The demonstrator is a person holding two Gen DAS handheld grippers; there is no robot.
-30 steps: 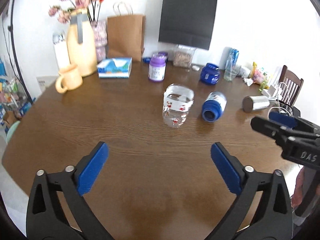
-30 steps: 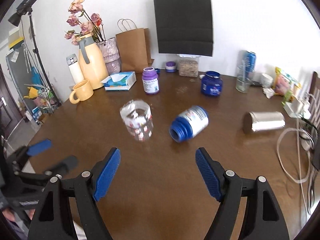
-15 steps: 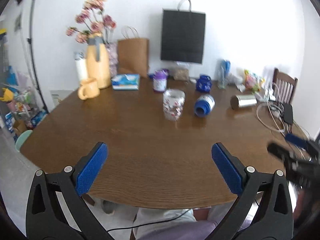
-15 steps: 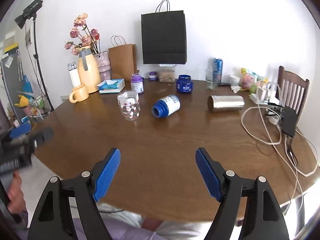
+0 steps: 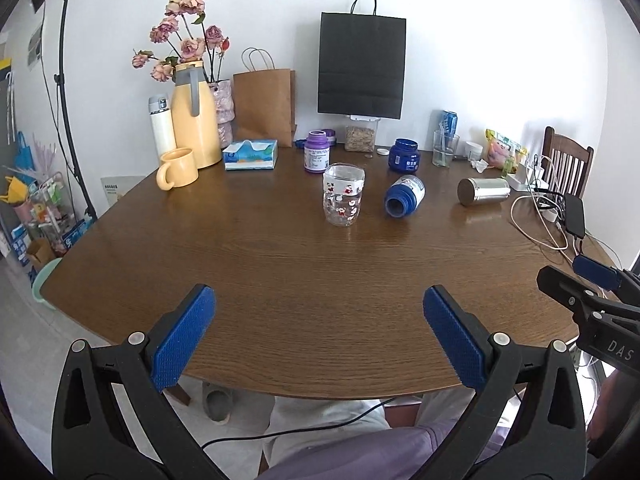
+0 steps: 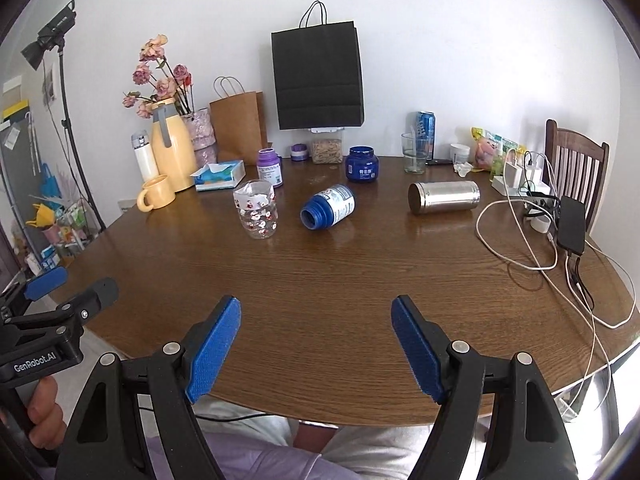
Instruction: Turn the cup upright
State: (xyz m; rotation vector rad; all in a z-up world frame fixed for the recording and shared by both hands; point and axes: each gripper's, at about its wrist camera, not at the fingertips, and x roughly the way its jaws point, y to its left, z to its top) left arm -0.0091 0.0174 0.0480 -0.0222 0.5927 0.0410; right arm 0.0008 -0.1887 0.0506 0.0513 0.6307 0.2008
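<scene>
Clear glass cup [image 5: 343, 194] with red cartoon prints stands upright mid-table [image 5: 280, 272], beside a toppled blue bottle [image 5: 405, 195]. Left gripper [image 5: 319, 336] and right gripper [image 6: 316, 346] hover empty, jaws spread, near the table's front edge.

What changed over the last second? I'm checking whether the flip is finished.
Both hand-held grippers, left and right, pulled back from over the table to its near edge, jaws open and empty throughout; nothing was grasped or released. The glass cup stands upright, as before, in the same spot beside the blue bottle lying on its side. The steel flask and the rest are unmoved.
</scene>
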